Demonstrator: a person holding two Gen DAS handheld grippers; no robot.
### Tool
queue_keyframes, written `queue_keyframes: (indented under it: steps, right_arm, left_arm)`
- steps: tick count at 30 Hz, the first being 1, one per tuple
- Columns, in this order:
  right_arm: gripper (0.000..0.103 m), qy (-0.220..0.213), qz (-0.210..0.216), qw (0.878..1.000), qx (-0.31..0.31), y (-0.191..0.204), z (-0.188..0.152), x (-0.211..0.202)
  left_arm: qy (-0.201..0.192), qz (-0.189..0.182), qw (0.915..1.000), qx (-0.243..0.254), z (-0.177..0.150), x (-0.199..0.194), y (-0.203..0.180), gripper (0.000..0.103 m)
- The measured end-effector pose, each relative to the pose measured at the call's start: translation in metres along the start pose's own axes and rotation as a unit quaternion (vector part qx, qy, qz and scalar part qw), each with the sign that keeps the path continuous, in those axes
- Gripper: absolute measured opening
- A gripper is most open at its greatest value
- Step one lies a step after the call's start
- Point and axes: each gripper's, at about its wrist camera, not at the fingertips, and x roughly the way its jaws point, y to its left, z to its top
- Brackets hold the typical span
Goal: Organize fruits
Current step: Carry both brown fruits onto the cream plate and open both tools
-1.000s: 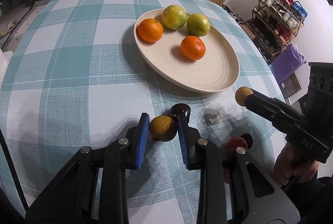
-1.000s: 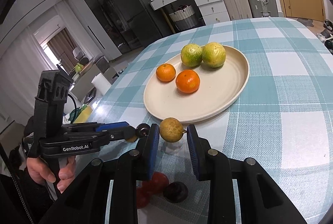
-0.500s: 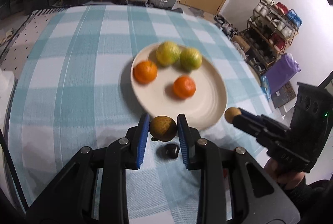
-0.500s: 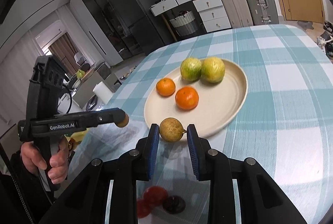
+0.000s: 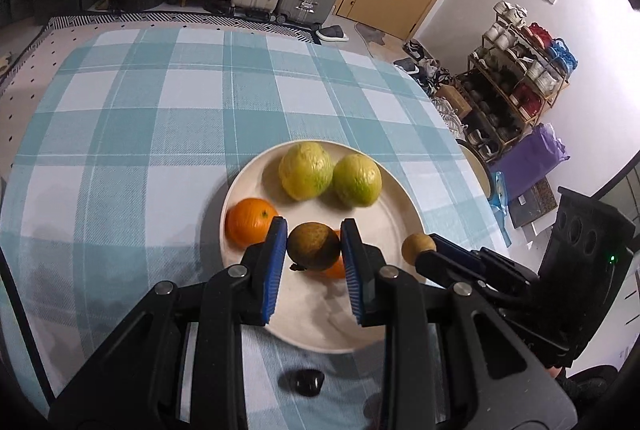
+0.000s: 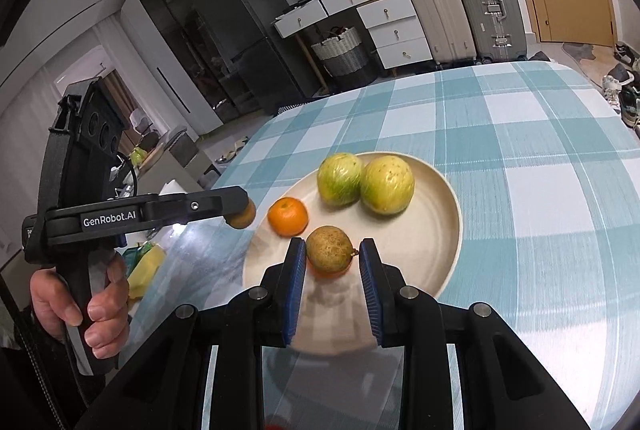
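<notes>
A cream plate [image 5: 404, 222] [image 6: 448, 218] on the checked tablecloth holds two green-yellow fruits [image 5: 306, 170] [image 6: 340, 177] and two oranges [image 5: 250, 221] [image 6: 288, 216]. My left gripper [image 5: 314, 246] is shut on a brown passion fruit [image 5: 314, 245] and holds it above the plate's near half, over the second orange. My right gripper [image 6: 331, 256] is shut on another brown passion fruit [image 6: 329, 249], also held above the plate. Each gripper shows in the other's view with its fruit: right one [image 5: 418, 248], left one [image 6: 242, 216].
A dark fruit [image 5: 307, 382] lies on the tablecloth [image 5: 140, 134] just in front of the plate. Suitcases, drawers and a basket stand beyond the table's far edge. A shoe rack is at the right.
Both grippers lifted their passion fruits from near the table's front and moved forward over the plate. The dark fruit stayed on the cloth.
</notes>
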Motion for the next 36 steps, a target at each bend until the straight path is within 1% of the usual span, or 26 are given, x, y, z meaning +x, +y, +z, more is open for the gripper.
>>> queue_keyframes:
  steps: [8,15,19,20,22,23,27,30,31,36]
  right_arm:
    - [0.028,0.008,-0.003,1.0,0.012,-0.01,0.015,0.023]
    - [0.028,0.017,-0.014,1.0,-0.002,-0.009,0.021,0.042]
    - [0.029,0.016,-0.02,1.0,-0.018,-0.004,0.023,0.049]
    - [0.031,0.014,-0.026,0.999,-0.024,-0.003,0.023,0.05]
    - [0.047,0.007,-0.03,0.999,-0.033,0.0,0.022,0.05]
    - [0.049,0.003,-0.026,0.999,-0.037,0.001,0.021,0.049]
    - [0.05,-0.008,-0.031,0.999,-0.043,0.003,0.018,0.042]
    - [0.053,-0.008,-0.037,0.998,-0.04,0.002,0.014,0.035]
    - [0.055,-0.008,-0.041,0.998,-0.038,0.001,0.012,0.034]
    - [0.056,-0.01,-0.053,0.998,-0.029,-0.002,0.001,0.017]
  left_arm:
    - [0.016,-0.004,0.9999,-0.003,0.015,0.034,0.003,0.025]
    - [0.025,-0.012,0.9996,-0.012,0.022,0.055,0.009,0.025]
    - [0.033,-0.024,0.999,-0.016,0.025,0.065,0.012,0.025]
    - [0.034,-0.029,0.9989,-0.017,0.025,0.065,0.012,0.025]
    - [0.03,-0.04,0.9986,-0.016,0.026,0.065,0.011,0.025]
    - [0.031,-0.038,0.9987,-0.014,0.027,0.065,0.011,0.025]
    - [0.027,-0.033,0.999,-0.015,0.025,0.059,0.011,0.025]
    - [0.023,-0.029,0.9991,-0.02,0.021,0.051,0.013,0.025]
    - [0.022,-0.027,0.9992,-0.02,0.019,0.049,0.013,0.026]
    - [0.014,-0.012,0.9998,-0.009,0.004,0.032,0.006,0.026]
